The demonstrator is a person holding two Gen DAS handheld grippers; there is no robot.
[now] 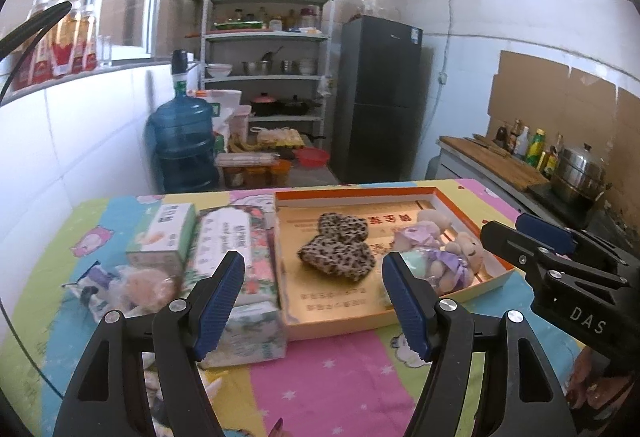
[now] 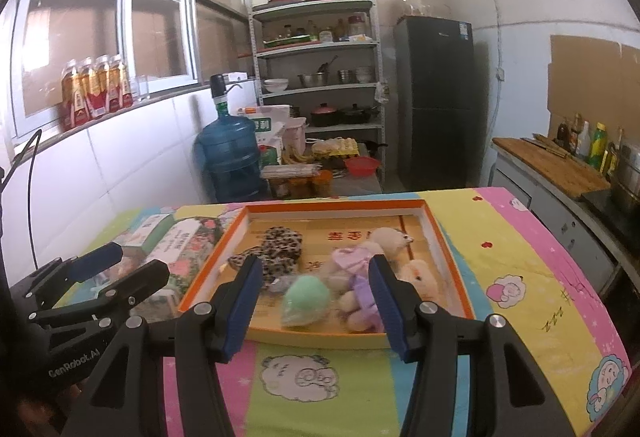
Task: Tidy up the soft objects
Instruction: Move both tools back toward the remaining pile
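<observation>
Both grippers (image 1: 314, 301) (image 2: 316, 307) hover apart before the toy-filled tray (image 2: 444, 237).

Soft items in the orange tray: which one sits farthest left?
The leopard-print plush, alone in the tray's left half. The green round toy and the beige dolls in purple cluster to its right.

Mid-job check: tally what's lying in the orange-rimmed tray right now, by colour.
Leopard-print soft item: 1
Mint-green soft item: 1
Beige plush toys, some dressed in purple: at least 2; they are bunched together, so the exact count is unclear
Total in the orange-rimmed tray: at least 4
</observation>
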